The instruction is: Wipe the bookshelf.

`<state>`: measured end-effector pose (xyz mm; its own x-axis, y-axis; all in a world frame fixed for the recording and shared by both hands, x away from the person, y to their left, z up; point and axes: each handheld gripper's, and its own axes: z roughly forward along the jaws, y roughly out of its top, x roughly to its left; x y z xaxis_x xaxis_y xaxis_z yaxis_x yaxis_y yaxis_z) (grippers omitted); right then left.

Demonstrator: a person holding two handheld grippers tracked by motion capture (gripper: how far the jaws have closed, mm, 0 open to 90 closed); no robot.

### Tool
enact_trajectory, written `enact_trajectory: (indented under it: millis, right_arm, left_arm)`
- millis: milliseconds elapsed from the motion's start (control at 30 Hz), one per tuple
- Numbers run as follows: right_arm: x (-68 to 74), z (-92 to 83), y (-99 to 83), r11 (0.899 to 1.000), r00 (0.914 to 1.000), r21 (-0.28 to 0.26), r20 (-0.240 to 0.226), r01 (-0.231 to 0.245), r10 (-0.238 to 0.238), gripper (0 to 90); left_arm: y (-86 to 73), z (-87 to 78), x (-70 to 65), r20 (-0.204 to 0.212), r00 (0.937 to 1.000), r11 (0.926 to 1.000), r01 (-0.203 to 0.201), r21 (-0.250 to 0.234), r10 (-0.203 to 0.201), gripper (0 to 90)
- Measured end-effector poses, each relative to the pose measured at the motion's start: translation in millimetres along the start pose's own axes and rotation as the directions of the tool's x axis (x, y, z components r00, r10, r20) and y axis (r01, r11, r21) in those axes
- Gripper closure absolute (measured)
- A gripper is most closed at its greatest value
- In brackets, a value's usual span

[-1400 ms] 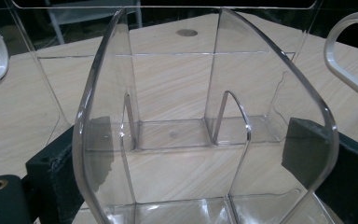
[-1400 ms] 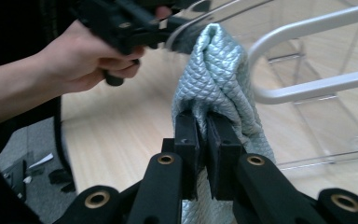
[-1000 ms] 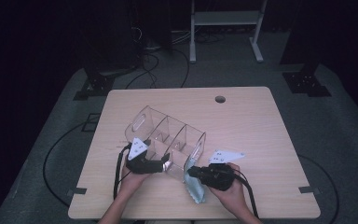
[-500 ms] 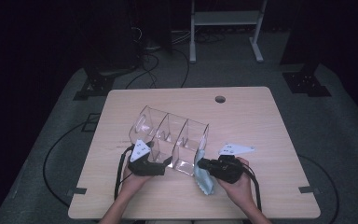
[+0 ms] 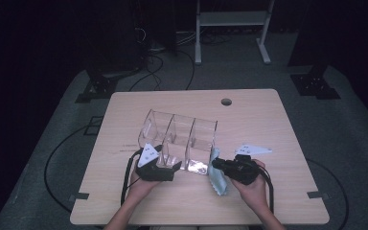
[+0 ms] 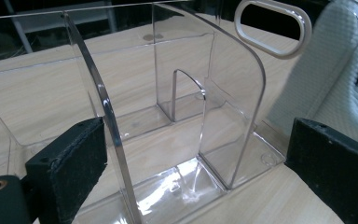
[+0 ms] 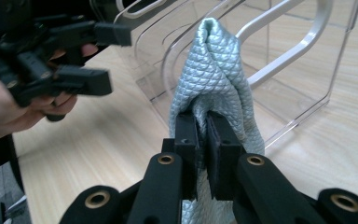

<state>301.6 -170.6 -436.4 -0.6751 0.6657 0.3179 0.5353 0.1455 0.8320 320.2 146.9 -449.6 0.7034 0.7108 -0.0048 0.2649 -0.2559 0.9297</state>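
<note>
The right claw [image 7: 204, 140] pinches a pale blue quilted cloth [image 7: 214, 74] just beside the clear plastic three-compartment organiser [image 5: 179, 139] on the wooden counter [image 5: 268, 120]. The left claw [image 6: 191, 158] stands spread astride one organiser wall.

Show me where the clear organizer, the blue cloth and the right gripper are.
clear organizer [image 5: 191, 132]: high view, middle compartment wall.
blue cloth [image 7: 214, 60]: right gripper view, quilted fold above the jaws.
right gripper [image 7: 204, 140]: right gripper view, between its fingertips.

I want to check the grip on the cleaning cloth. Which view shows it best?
The right gripper view: the cloth is pinched between shut fingers. The high view shows it small; the left gripper view shows its edge.
</note>
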Motion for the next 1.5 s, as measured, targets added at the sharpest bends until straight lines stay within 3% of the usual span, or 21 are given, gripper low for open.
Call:
enact_trajectory:
  millis: [267, 667, 833, 933, 1233, 1500]
  right_arm:
    - [12.9, -0.4, -4.1, 0.999, 0.9997, 0.023, -0.007, 0.025, -0.025, 83.1]
    - [-9.2, -18.9, -3.9, 1.0, 0.9981, 0.003, 0.061, -0.013, 0.013, 83.1]
    - [-19.2, -30.3, -4.2, 1.0, 0.9949, -0.015, 0.098, -0.023, 0.024, 83.1]
    - [-23.8, -34.4, -4.9, 0.999, 0.9937, -0.025, 0.103, -0.041, 0.043, 83.1]
    - [-23.3, -32.3, -7.1, 0.999, 0.993, -0.028, 0.111, -0.039, 0.042, 83.1]
    - [-26.1, -27.3, -6.3, 0.999, 0.9884, -0.023, 0.148, -0.029, 0.032, 83.1]
  left_arm:
    - [0.2, 5.2, 0.3, -0.003, 0.9999, 0.9998, 0.014, 0.016, -0.014, 4.3]
    - [2.6, 9.6, -22.4, 0.076, 0.9967, 0.9995, -0.031, 0.003, 0.031, 4.9]
    - [4.8, 16.1, -37.2, 0.134, 0.9884, 0.9975, -0.071, -0.001, 0.071, 5.0]
    - [5.1, 17.6, -39.1, 0.154, 0.985, 0.997, -0.077, -0.005, 0.077, 5.0]
    - [13.1, 3.1, -33.9, 0.155, 0.9853, 0.9969, -0.067, -0.041, 0.072, 5.6]
    - [35.5, -24.0, -23.8, 0.138, 0.9864, 0.9898, -0.072, -0.123, 0.089, 5.5]
